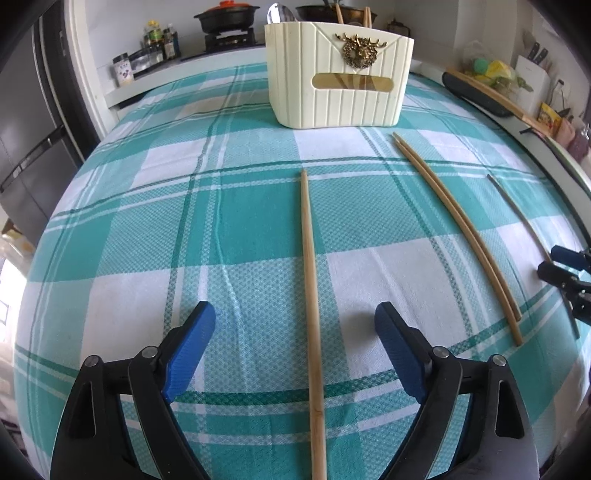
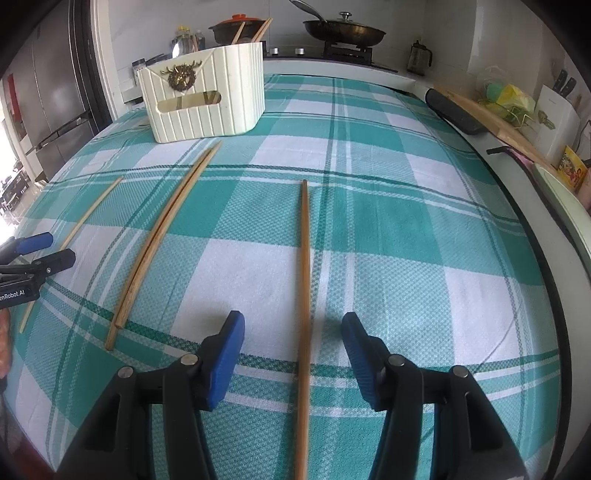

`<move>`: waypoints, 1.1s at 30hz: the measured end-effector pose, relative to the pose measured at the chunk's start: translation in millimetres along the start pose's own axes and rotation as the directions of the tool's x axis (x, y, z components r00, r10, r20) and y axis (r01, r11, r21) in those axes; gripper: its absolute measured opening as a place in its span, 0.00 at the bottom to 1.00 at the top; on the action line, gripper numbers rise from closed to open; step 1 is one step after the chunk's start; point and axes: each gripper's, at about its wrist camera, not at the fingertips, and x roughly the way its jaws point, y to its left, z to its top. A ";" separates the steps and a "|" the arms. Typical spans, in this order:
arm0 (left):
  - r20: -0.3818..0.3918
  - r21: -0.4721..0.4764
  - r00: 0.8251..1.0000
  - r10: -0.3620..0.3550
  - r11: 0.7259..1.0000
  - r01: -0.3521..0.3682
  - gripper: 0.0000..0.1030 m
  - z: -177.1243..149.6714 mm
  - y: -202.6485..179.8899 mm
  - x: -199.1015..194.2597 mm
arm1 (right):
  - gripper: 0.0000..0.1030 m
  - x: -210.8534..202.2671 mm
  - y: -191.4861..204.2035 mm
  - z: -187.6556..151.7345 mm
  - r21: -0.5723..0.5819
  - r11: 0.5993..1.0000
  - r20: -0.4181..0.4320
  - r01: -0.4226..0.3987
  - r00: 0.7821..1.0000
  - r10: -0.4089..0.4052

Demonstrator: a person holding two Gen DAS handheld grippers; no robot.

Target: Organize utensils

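Note:
A cream utensil holder (image 1: 336,81) (image 2: 207,99) stands at the far side of the checked tablecloth, with a spoon and chopsticks sticking out of it. Several wooden chopsticks lie on the cloth. One single chopstick (image 1: 312,295) runs between the fingers of my left gripper (image 1: 295,314), which is open and does not touch it. Another single chopstick (image 2: 304,277) lies between the fingers of my right gripper (image 2: 292,318), also open and clear of it. A pair of chopsticks (image 1: 461,229) (image 2: 162,236) lies side by side between the two grippers.
A stove with a black pot (image 1: 227,16) and a pan (image 2: 343,31) sits behind the table. A fridge (image 2: 55,96) stands at the left. A cutting board (image 2: 491,114), knife block and packets line the counter on the right, past the table's edge.

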 end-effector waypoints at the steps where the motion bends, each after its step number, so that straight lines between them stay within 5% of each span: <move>1: -0.001 -0.001 1.000 -0.001 1.000 0.001 0.93 -0.1 0.9 0.9 | 0.56 0.3 -0.9 -0.4 0.007 1.000 0.006 -0.003 1.000 0.003; 6: -0.014 0.010 1.000 -0.011 1.000 0.011 0.99 0.7 0.3 4.6 | 0.59 0.3 -1.5 -4.1 0.009 1.000 0.048 0.003 0.999 -0.003; 23: -0.020 0.015 0.999 -0.025 1.000 0.025 0.99 0.4 0.3 5.5 | 0.59 -1.1 -2.1 -6.0 0.011 1.000 0.047 0.002 0.999 -0.003; 30: -0.107 0.139 0.988 -0.107 0.983 0.122 0.94 32.4 -2.9 10.2 | 0.59 10.2 -17.4 34.5 -0.031 0.995 -0.135 -0.092 0.987 0.087; 33: -0.138 0.206 0.987 -0.080 0.973 0.108 0.84 51.9 -10.3 24.8 | 0.54 30.0 -20.6 59.1 -0.047 0.990 -0.200 -0.131 0.973 0.119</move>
